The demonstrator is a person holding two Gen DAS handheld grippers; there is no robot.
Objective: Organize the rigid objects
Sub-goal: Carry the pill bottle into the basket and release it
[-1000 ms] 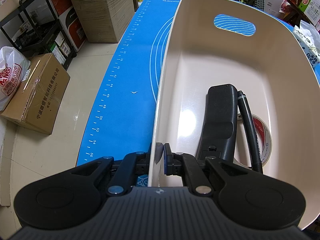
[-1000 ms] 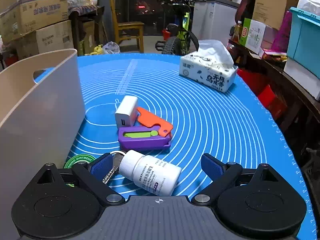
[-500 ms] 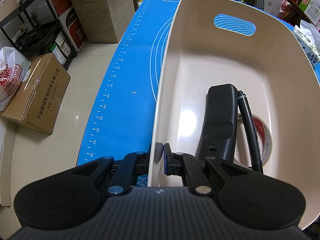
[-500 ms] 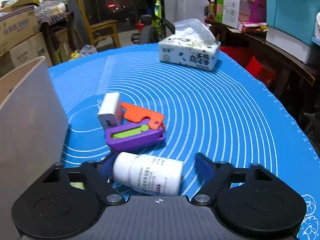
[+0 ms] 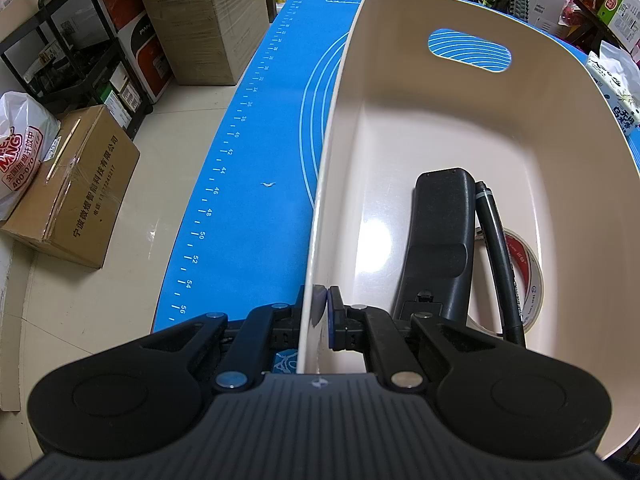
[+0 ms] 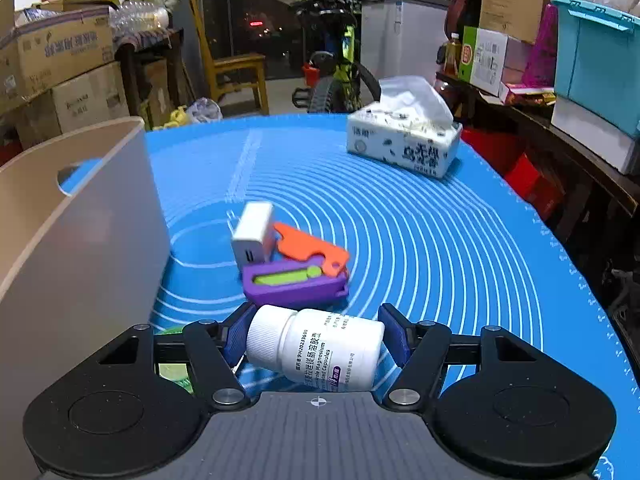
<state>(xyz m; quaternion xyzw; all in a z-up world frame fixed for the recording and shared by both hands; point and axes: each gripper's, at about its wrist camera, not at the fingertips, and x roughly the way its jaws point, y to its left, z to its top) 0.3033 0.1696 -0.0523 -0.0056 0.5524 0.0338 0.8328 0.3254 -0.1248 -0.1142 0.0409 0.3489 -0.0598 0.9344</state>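
Through the left wrist camera, the left gripper [image 5: 322, 304] is clamped on the near rim of the beige bin [image 5: 420, 128], one pad inside the wall and one outside, steadying it on the blue mat [image 5: 256, 168]. A black remote [image 5: 438, 248], a black pen [image 5: 500, 264] and a roll of tape [image 5: 528, 276] already lie on the bin's floor. Through the right wrist camera, the right gripper [image 6: 316, 340] has a white pill bottle [image 6: 316, 350] lying crosswise between its blue pads, cap toward the bin; the jaws are closing and the pads look to be touching both ends. Beyond it a white charger [image 6: 252, 236], an orange tool [image 6: 310, 250] and a purple case [image 6: 296, 284] sit bunched on the mat, with a tissue box [image 6: 404, 148] farther off. The step in hand seems to be gripping the bottle. Next it likely needs a firm squeeze, a lift clear of the purple case, and a carry over the bin wall on the left.
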